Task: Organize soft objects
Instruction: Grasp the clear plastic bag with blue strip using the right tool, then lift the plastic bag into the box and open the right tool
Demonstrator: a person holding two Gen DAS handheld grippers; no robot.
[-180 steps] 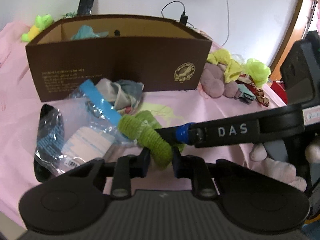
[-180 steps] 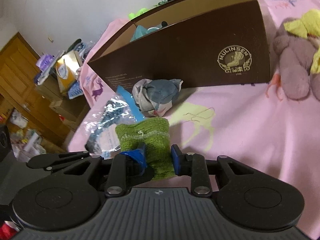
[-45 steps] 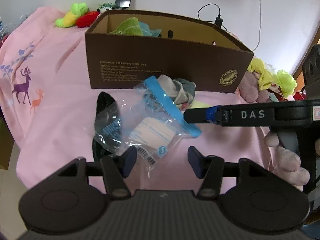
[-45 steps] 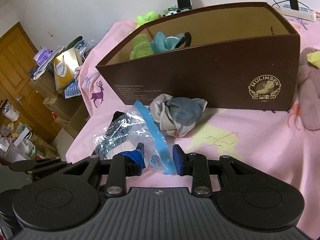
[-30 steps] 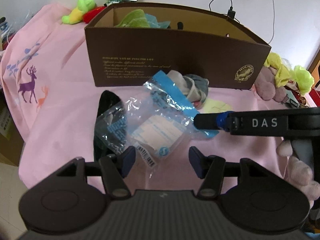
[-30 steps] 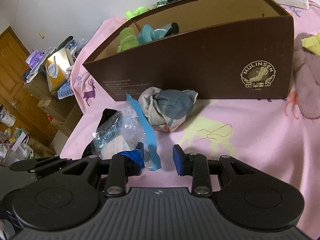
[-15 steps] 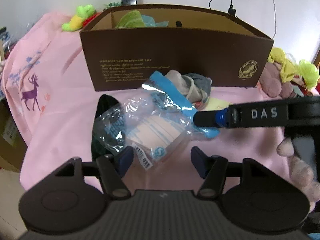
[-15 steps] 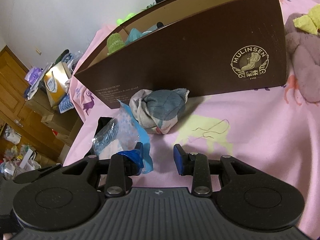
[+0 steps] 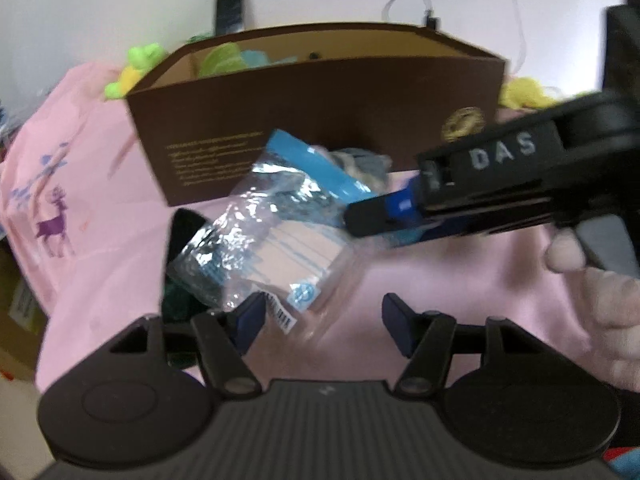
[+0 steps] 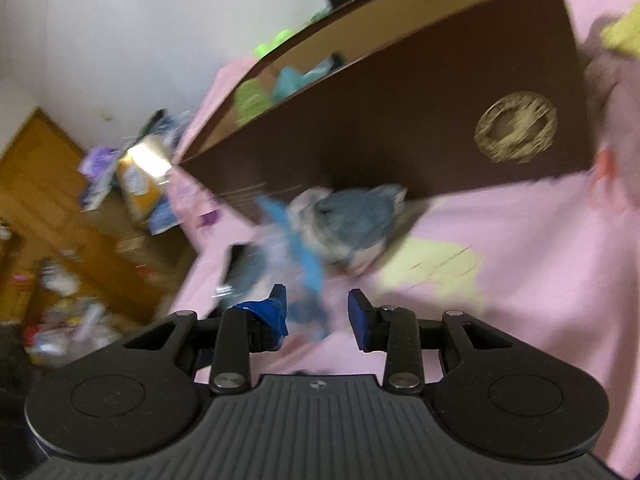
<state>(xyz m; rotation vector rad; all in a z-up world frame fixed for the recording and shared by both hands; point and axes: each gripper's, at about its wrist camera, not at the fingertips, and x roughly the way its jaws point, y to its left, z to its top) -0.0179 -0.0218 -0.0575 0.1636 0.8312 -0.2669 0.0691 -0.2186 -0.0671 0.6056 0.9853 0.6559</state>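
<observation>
The right gripper, jaws just opening and empty, is straddling the blue strip of the plastic-wrapped pack. The left gripper is hovering wide open over its near corner. Both should be seating past the slippery film before closing.

Soft daylight, heavy motion blur

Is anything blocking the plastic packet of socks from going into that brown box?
Yes: the bundled grey-blue cloth lies between the plastic packet and the brown box, whose front wall it must clear. The left gripper stands open just short of the packet.
</observation>
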